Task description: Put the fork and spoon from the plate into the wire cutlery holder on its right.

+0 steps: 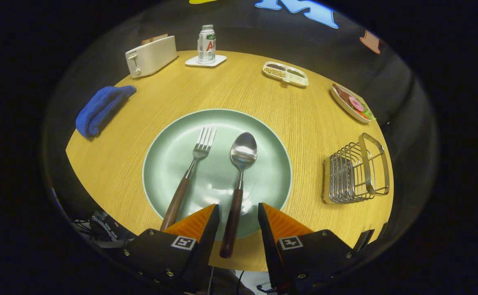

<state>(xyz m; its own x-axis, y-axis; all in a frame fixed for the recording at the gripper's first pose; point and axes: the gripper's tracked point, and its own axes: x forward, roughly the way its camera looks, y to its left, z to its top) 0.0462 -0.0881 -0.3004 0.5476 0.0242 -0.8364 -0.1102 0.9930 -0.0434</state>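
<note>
My gripper (238,211) sits with its jaws spread, the spoon (239,180) handle lying between the fingers, untouched. The fork (189,176) lies just left of it — both on the green plate (271,143). The wire cutlery holder (355,170) stands to the plate's right, well apart.

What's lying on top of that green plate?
A fork and spoon lie side by side on the plate. The open gripper straddles the spoon's handle, hiding the plate's near rim.
</note>
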